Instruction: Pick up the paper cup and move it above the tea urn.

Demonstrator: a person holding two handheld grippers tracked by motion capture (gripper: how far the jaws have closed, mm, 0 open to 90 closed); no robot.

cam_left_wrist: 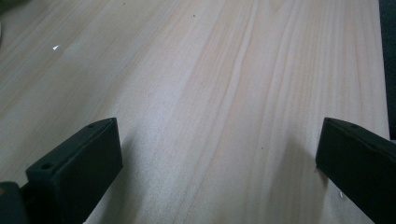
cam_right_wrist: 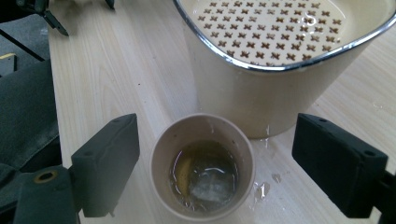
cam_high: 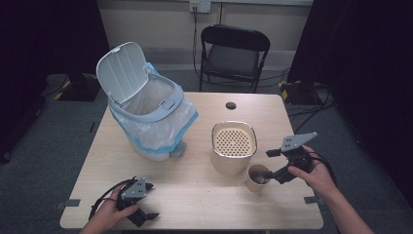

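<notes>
A: Where is the right tool (cam_high: 269, 163) held?

B: It is held by the right hand (cam_high: 316, 173) at the right side of the bench (cam_high: 204, 195), just over a small beige cup (cam_high: 256, 177). In the right gripper view the jaws are spread wide on either side of the cup (cam_right_wrist: 204, 165), and neither jaw is touching it. Nothing is gripped.

A: What is seen inside the cup?

B: A little brownish liquid and a pale soaked lump are seen at the bottom. A few drops are seen on the bench beside it.

A: And what is placed around it?

B: A cream container with a perforated insert (cam_high: 234, 146) is placed just behind the cup. A lidded bin (cam_high: 146, 109), lined with a bag and with its lid raised, is set at the far left.

A: And the left tool (cam_high: 148, 214)?

B: It is held low at the near left edge, jaws wide apart over bare wood, with nothing between them.
</notes>
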